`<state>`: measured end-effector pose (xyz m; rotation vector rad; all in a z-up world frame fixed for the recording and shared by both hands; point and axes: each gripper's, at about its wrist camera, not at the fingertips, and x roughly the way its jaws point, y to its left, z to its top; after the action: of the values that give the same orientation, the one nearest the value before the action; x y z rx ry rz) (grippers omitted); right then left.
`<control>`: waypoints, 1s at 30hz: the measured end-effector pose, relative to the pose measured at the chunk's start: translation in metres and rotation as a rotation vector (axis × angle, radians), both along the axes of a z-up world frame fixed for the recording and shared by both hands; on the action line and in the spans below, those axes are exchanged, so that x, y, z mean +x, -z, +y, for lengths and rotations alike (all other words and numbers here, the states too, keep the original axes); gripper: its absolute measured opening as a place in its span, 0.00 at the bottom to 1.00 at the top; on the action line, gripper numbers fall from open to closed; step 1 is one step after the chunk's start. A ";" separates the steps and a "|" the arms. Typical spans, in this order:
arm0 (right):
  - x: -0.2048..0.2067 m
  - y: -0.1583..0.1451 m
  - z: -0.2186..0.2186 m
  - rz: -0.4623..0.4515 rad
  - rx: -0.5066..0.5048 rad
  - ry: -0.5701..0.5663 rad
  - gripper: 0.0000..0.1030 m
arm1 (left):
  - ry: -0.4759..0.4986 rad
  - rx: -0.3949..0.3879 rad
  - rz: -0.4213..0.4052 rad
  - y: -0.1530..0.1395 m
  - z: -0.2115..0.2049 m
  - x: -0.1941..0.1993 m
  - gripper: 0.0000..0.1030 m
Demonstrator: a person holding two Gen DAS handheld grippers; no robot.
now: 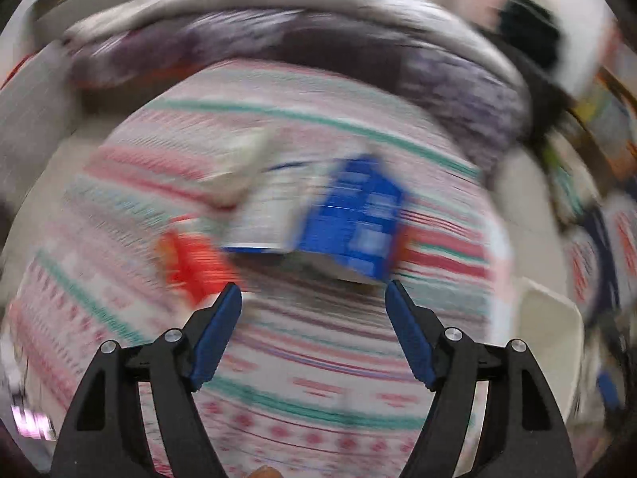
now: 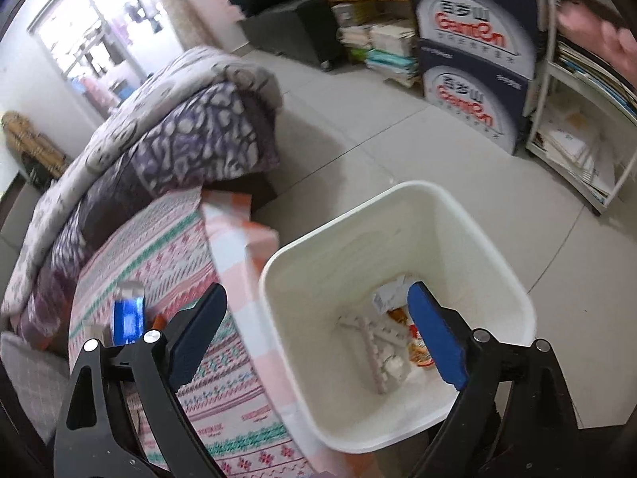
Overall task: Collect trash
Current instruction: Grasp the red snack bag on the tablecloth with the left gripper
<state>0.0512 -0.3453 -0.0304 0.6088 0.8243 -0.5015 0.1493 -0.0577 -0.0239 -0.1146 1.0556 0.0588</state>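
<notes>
Left wrist view, motion-smeared throughout:
- blue-and-white package (image 1: 350, 215), print unreadable
- red wrapper (image 1: 191, 267), shape uncertain
- pale item (image 1: 239, 159), unidentifiable

Right wrist view:
- bin (image 2: 493, 239) contents partly hidden behind right gripper (image 2: 318, 312)
- blue package (image 2: 128, 318), blurred

smooth white plastic bin (image 2: 398, 215) beside woven patterned cloth bedspread (image 2: 167, 255), glossy blue wrapper (image 2: 128, 318) on that cloth, paper scraps (image 2: 388, 298) inside bin.

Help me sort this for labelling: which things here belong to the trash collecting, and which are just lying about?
Job: white bin, wrappers inside, blue packet, red wrapper, open left gripper.
Lying about: folded quilts, stacked boxes, bookshelf.
</notes>
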 end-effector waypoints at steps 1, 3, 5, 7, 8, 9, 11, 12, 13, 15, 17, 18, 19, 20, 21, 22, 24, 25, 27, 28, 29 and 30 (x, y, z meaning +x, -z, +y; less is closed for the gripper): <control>0.003 0.001 0.005 0.006 -0.001 -0.015 0.87 | -0.048 -0.002 0.010 0.003 0.014 0.003 0.72; 0.007 0.004 0.013 0.016 -0.006 -0.035 0.87 | -0.147 -0.011 0.044 0.012 0.046 0.013 0.72; 0.012 0.006 0.022 0.028 -0.010 -0.053 0.87 | -0.214 -0.025 0.102 0.025 0.070 0.022 0.72; 0.017 0.008 0.030 0.039 -0.006 -0.071 0.87 | -0.238 -0.056 0.165 0.040 0.086 0.028 0.72; 0.021 0.008 0.035 0.049 -0.007 -0.084 0.87 | -0.238 -0.092 0.193 0.047 0.092 0.032 0.72; 0.025 0.008 0.041 0.059 -0.009 -0.097 0.87 | -0.232 -0.124 0.212 0.053 0.095 0.035 0.72; 0.034 0.005 0.052 0.077 -0.014 -0.131 0.87 | -0.210 -0.169 0.256 0.064 0.097 0.040 0.72; 0.042 0.001 0.062 0.086 -0.022 -0.164 0.87 | -0.200 -0.181 0.273 0.068 0.097 0.042 0.70; 0.048 -0.002 0.069 0.091 -0.033 -0.191 0.87 | -0.195 -0.194 0.284 0.070 0.099 0.043 0.65; 0.063 -0.011 0.088 0.097 -0.055 -0.253 0.87 | -0.174 -0.245 0.312 0.073 0.104 0.043 0.55; 0.079 -0.017 0.104 0.107 -0.059 -0.315 0.87 | -0.156 -0.249 0.303 0.064 0.107 0.042 0.51; 0.088 -0.021 0.112 0.110 -0.060 -0.354 0.87 | -0.146 -0.248 0.281 0.055 0.111 0.039 0.51; 0.094 -0.022 0.120 0.110 -0.059 -0.386 0.87 | -0.138 -0.251 0.259 0.046 0.114 0.039 0.51; 0.100 -0.023 0.127 0.109 -0.056 -0.415 0.87 | -0.125 -0.258 0.230 0.032 0.116 0.038 0.51; 0.108 -0.022 0.135 0.109 -0.053 -0.445 0.87 | -0.109 -0.264 0.200 0.017 0.118 0.037 0.51; 0.114 -0.020 0.141 0.111 -0.051 -0.458 0.87 | -0.096 -0.264 0.181 0.008 0.120 0.037 0.51; 0.126 -0.011 0.150 0.117 -0.032 -0.478 0.87 | -0.059 -0.242 0.130 -0.016 0.119 0.037 0.51; 0.134 0.000 0.154 0.129 0.000 -0.482 0.87 | -0.048 -0.223 0.108 -0.024 0.119 0.037 0.51; 0.145 0.018 0.160 0.142 0.065 -0.486 0.87 | -0.039 -0.195 0.058 -0.036 0.122 0.037 0.51; 0.149 0.024 0.164 0.141 0.091 -0.485 0.87 | -0.042 -0.188 0.046 -0.037 0.126 0.037 0.51; 0.154 0.030 0.168 0.135 0.114 -0.486 0.87 | -0.049 -0.181 0.049 -0.036 0.127 0.039 0.51; 0.160 0.037 0.173 0.135 0.134 -0.488 0.87 | -0.056 -0.192 0.065 -0.033 0.130 0.042 0.51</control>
<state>0.2113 -0.1724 -0.0672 0.4763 1.1018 -0.0422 0.1915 0.0726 0.0095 -0.3175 1.1221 0.0114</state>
